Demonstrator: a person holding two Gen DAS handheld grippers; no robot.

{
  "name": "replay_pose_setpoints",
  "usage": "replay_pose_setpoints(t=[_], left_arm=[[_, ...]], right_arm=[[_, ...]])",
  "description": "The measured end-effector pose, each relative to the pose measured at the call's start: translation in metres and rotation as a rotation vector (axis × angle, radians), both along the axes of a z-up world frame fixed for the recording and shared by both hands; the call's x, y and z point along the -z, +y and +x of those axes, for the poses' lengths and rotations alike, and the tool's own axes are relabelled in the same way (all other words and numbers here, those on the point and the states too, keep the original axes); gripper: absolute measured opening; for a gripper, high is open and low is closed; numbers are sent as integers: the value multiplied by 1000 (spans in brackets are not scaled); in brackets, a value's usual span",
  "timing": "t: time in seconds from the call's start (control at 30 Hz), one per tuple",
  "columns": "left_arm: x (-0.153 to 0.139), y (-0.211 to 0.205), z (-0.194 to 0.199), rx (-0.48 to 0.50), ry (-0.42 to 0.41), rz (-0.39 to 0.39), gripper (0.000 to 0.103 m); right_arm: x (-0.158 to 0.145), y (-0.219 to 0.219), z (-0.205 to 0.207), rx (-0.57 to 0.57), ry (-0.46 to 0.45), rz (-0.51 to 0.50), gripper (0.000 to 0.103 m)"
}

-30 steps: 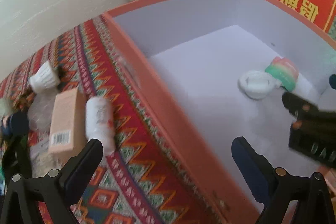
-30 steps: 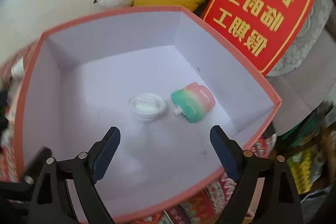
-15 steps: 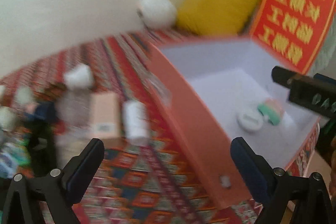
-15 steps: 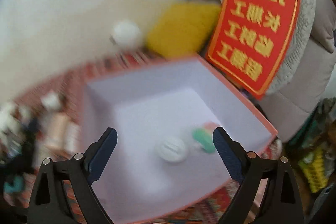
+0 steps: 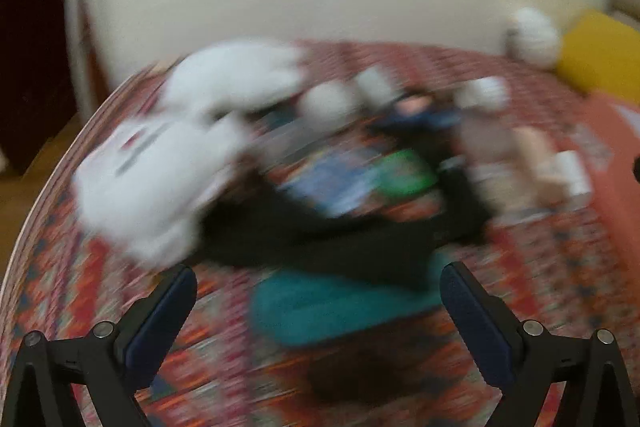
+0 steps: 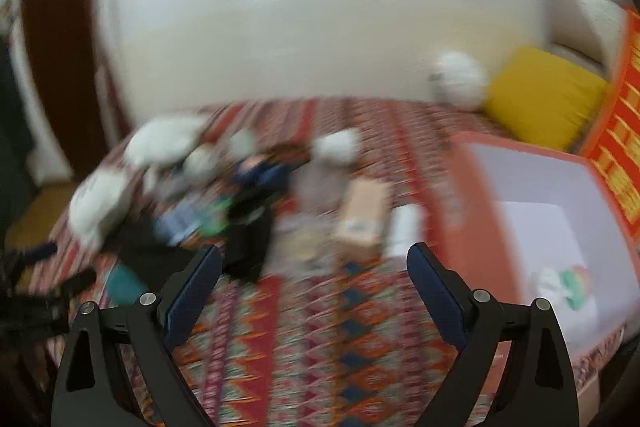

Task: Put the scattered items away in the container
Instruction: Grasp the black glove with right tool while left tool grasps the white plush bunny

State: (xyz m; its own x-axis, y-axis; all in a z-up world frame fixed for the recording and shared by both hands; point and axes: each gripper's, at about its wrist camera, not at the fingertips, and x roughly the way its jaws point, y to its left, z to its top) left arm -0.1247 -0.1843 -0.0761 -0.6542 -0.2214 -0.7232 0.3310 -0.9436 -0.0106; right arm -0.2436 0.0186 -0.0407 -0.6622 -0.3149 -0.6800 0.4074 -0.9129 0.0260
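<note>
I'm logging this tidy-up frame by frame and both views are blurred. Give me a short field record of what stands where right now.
left gripper: open, empty, over the patterned cloth
right gripper: open, empty
container: orange box with white inside, at the right
already in box: green-and-pink pouch, a white item beside it
still out: tan carton, white tube, teal item, several white and dark items, too blurred to name
background: yellow cushion, red sign

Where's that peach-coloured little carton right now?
In the right wrist view the peach carton lies on the patterned cloth, just ahead of the open right gripper, with a white tube between it and the orange box.
</note>
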Motion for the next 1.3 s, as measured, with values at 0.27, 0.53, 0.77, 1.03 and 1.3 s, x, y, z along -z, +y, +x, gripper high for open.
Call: replay_pose_setpoints(t=[0.27,0.53,0.77,1.03,1.3], left_arm=[[21,-57,-7,-90,-20,-3,101],[36,-86,-25,-135,-35,-27,101],[50,-96,-44,-153,-58,-57,101],[61,-100,-61,-171,-77,-118,102],[64,-96,-75,-185,-94,-259,102]], right_arm=[[67,-127,19,-247,-119,87,96],[106,-192,0,-315,-105,165,96],[130,-198,-27,-333,-171,75,99],[135,-189,-46,-295,-221,28,26],[130,-187,-38,-321,-177,69,23]])
